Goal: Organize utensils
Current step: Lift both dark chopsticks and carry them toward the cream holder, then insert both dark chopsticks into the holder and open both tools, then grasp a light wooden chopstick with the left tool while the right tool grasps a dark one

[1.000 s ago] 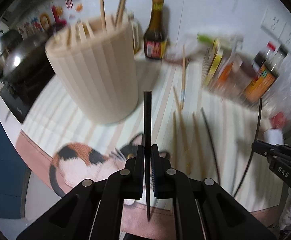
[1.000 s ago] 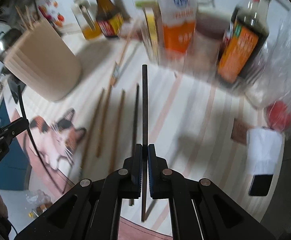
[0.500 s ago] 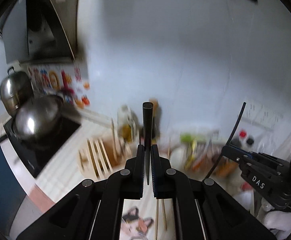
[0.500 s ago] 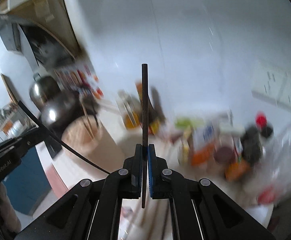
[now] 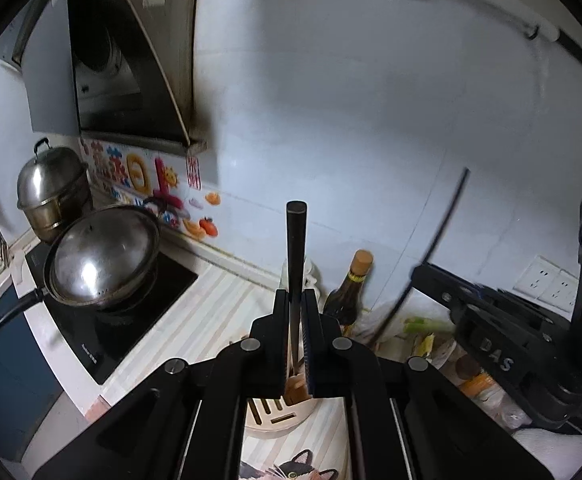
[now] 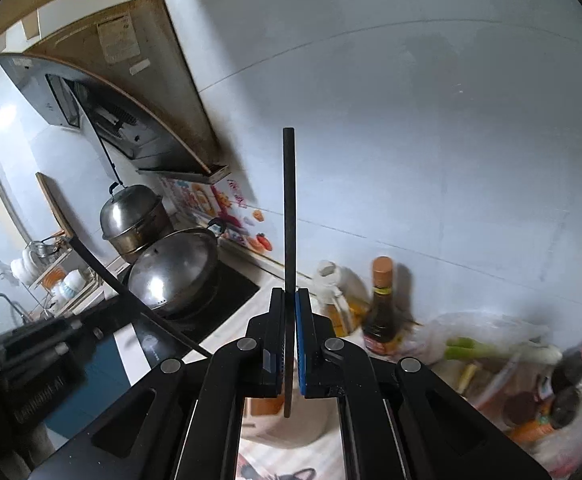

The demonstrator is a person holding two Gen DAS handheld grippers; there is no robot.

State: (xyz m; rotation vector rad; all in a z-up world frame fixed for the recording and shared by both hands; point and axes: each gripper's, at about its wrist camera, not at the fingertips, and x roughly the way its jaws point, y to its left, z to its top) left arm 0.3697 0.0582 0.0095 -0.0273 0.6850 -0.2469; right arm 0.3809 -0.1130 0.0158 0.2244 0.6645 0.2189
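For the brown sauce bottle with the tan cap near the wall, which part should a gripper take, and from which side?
Take the sauce bottle at its narrow neck, just under the tan cap, coming from the front at cap height. It stands upright, the neck is slim enough for two fingers, and a pale jug and a plastic bag crowd its lower body. Both grippers already hold chopsticks.

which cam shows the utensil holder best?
Left wrist: the holder shows its slotted top between the gripper arms. Right wrist shows only a blurred pale side of it, slots hidden.
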